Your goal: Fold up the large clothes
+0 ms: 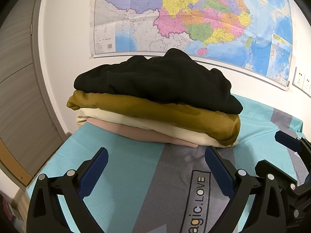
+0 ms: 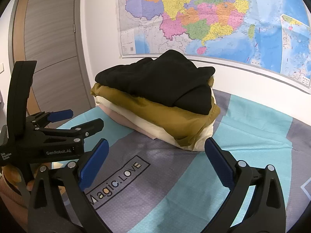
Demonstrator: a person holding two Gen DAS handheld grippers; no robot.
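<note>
Left wrist view showed both grippers, left gripper (image 1: 156,158) and right gripper (image 2: 156,151), spread apart, empty; soft black garment (image 1: 155,77) centre-frame looked light, best pinched at its near edge.

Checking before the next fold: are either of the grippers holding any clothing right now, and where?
Nothing is held. The left gripper and right gripper are both open over the bedspread, short of the folded stack.

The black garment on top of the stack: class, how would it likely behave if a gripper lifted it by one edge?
The black garment looks soft and lumpy, so it would probably droop and unfold. It rests loosely on the mustard layer, whose sheen suggests it may slide off easily.
</note>
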